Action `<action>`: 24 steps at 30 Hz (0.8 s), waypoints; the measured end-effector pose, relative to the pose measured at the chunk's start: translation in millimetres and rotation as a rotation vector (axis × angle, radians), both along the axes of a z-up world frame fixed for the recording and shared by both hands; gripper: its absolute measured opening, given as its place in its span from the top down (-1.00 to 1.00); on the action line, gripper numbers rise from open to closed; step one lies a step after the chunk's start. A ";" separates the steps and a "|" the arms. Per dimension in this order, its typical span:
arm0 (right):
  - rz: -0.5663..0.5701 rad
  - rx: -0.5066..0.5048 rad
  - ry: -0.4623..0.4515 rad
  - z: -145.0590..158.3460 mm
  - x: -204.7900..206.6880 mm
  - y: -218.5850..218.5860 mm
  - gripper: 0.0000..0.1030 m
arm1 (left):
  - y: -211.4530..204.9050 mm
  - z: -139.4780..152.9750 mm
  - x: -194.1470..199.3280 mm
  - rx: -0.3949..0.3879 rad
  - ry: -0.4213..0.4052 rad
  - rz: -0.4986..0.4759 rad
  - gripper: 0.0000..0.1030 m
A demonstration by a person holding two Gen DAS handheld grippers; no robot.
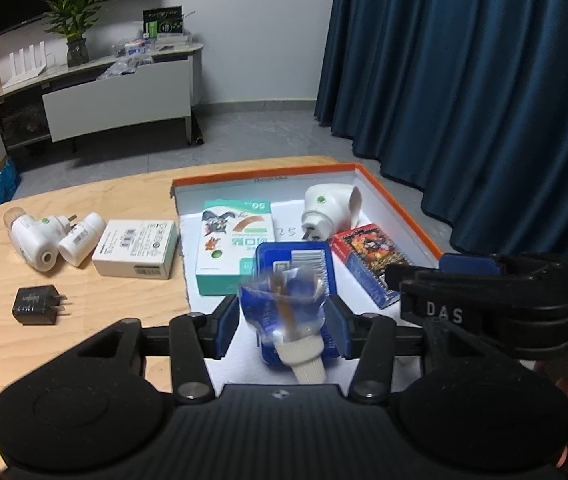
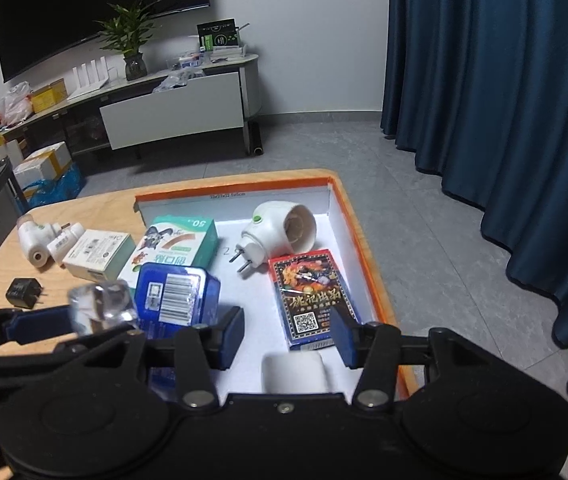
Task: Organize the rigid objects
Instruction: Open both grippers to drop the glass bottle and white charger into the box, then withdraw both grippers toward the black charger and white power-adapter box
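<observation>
An orange-rimmed white box (image 1: 400,208) (image 2: 348,216) on the wooden table holds a green-white carton (image 1: 235,240) (image 2: 179,244), a blue tin (image 1: 316,248) (image 2: 175,296), a white plug-in device (image 1: 330,210) (image 2: 279,228) and a card pack (image 1: 368,264) (image 2: 308,292). My left gripper (image 1: 286,320) is shut on a clear refill bottle (image 1: 288,312) with a white cap, above the blue tin; the bottle also shows in the right wrist view (image 2: 101,308). My right gripper (image 2: 288,334) is open above the box floor, with a white object (image 2: 296,372) under it, its kind unclear.
On the table left of the box lie a white plug-in device (image 1: 33,236), a white bottle (image 1: 81,238), a white carton (image 1: 135,248) and a black charger (image 1: 37,304). A blue curtain (image 1: 464,80) hangs to the right. A TV cabinet (image 1: 115,96) stands at the back.
</observation>
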State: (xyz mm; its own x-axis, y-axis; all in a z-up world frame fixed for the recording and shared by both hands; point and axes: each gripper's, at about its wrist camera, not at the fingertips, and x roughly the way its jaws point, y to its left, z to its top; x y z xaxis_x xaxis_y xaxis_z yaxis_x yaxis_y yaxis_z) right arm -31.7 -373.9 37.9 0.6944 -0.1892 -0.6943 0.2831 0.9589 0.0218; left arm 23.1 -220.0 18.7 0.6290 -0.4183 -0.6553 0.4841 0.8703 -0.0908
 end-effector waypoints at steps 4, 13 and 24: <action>-0.018 0.007 -0.016 3.5 -2.6 -1.7 -0.23 | 3.2 5.0 -0.7 -0.007 -0.014 0.011 -0.15; 0.013 0.011 -0.025 9.8 -1.2 16.0 -0.37 | 25.3 10.0 -1.3 -0.017 -0.034 0.061 -0.32; 0.149 0.022 -0.003 5.2 22.4 76.5 -0.45 | 87.7 1.8 13.7 0.013 -0.026 0.200 -0.38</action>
State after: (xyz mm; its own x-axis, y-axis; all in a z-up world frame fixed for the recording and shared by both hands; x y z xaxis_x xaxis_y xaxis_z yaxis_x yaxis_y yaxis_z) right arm -9.3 -297.4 43.1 0.7160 -0.0687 -0.6947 0.1375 0.9895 0.0439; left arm 36.8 -132.3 20.4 0.7154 -0.2751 -0.6423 0.3034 0.9504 -0.0691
